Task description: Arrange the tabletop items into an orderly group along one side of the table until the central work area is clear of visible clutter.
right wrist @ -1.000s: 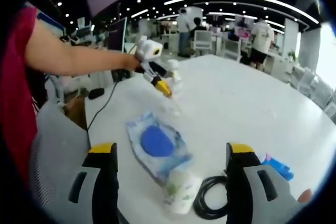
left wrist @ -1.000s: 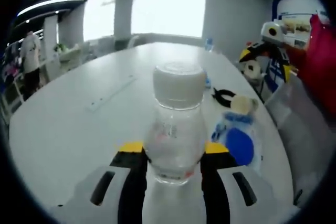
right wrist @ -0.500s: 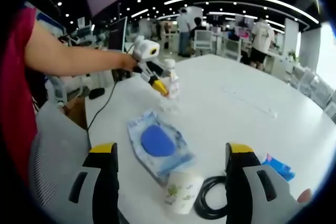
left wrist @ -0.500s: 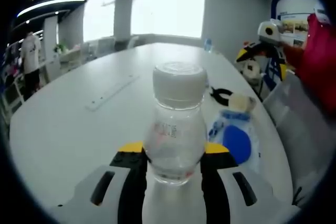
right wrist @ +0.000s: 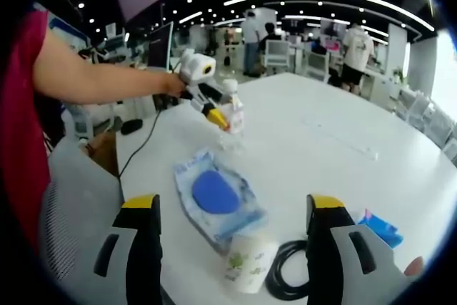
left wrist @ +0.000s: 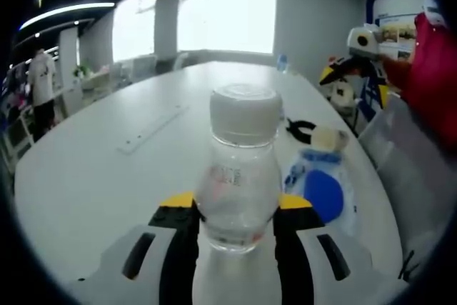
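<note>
My left gripper point(left wrist: 235, 221) is shut on a clear plastic bottle point(left wrist: 239, 176) with a white cap, held upright over the white table point(left wrist: 107, 176). In the right gripper view that same left gripper point(right wrist: 214, 113) and the bottle point(right wrist: 232, 111) stand at the table's far left. A blue-and-white packet point(right wrist: 216, 196) lies flat between the two grippers, also the packet point(left wrist: 320, 192) to the bottle's right. A paper cup point(right wrist: 248, 268) lies on its side beside a black cable coil point(right wrist: 285, 273). My right gripper point(right wrist: 232, 237) is open above them, with nothing between its fingers.
A small blue item point(right wrist: 380, 229) lies near the right jaw. A long white strip point(left wrist: 151, 128) lies on the table to the left. A grey chair back point(right wrist: 71, 198) stands at the near table edge. People stand in the office behind.
The left gripper has brought the bottle upright and a little nearer the packet. Both views shifted slightly; the right gripper stays open.
</note>
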{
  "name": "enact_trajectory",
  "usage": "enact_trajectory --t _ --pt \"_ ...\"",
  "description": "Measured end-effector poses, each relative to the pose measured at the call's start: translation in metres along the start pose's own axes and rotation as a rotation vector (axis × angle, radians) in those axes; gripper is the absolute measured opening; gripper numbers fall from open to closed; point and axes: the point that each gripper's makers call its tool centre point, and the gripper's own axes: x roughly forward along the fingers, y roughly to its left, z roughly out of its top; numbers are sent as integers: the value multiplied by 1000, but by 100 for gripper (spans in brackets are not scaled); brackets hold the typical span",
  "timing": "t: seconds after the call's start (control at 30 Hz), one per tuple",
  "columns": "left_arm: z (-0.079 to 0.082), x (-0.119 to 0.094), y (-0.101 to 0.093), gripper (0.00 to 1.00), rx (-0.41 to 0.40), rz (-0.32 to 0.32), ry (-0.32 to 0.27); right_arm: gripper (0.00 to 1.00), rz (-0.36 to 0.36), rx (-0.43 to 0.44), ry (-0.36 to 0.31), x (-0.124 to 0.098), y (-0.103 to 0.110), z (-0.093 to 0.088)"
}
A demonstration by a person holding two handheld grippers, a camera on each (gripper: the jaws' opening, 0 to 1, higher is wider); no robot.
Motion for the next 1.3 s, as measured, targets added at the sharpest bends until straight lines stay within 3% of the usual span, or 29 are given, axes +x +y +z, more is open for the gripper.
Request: enact_trajectory --t 0.33,0.43,1.3 --pt "-3 1 -2 39 -28 1 24 83 2 0 3 0 0 -1" --pt "-10 1 0 46 -50 15 51 83 6 -1 1 1 0 -1" --pt "-25 -25 -19 49 -151 78 28 82 24 -14 -21 -1 6 5"
